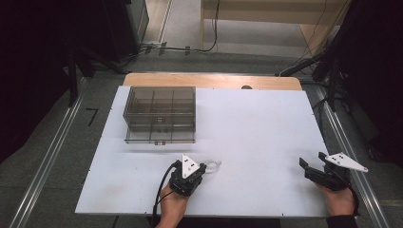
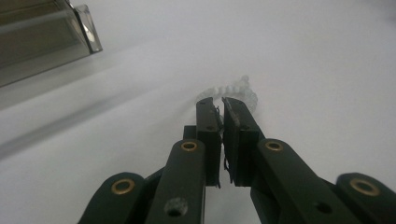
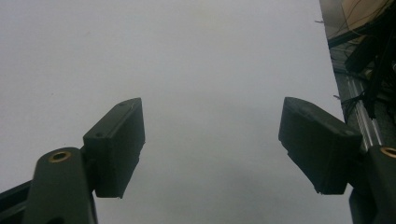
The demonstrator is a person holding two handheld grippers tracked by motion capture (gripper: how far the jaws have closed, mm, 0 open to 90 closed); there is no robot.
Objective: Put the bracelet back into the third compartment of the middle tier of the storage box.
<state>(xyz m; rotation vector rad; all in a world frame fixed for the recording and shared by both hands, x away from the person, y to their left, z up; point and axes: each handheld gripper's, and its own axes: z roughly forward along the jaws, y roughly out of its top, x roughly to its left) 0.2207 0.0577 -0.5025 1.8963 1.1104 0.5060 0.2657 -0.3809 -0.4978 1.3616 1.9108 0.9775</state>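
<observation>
Seen from the high view: a white tabletop over a wooden table, grey floor with metal rails on both sides, dark curtains left and right, cables on the floor beyond the far edge. On the board's far left, a smoky translucent drawer organizer, gridded into compartments, with its lowest drawer pulled slightly toward the near edge. Wide bare white between the organizer and the right edge, open for movement. Near the front edge, left of centre, the left gripper held in a hand, cable trailing back off the board, jaws pointing right toward a small clear beaded bracelet lying flat on the surface. At the right front corner, well apart from everything else, the right gripper, grey three-cornered plate on top, sitting close to the board's right edge. From the left gripper view, more detail than from above: jaws drawn almost together, pinched on the near arc of the clear beaded bracelet, remaining beads curling away just beyond the tips, a corner of the organizer at upper left. From the right gripper view: jaws spread wide with nothing but plain white surface between them, rail and cables past the board's edge at the upper right.
</observation>
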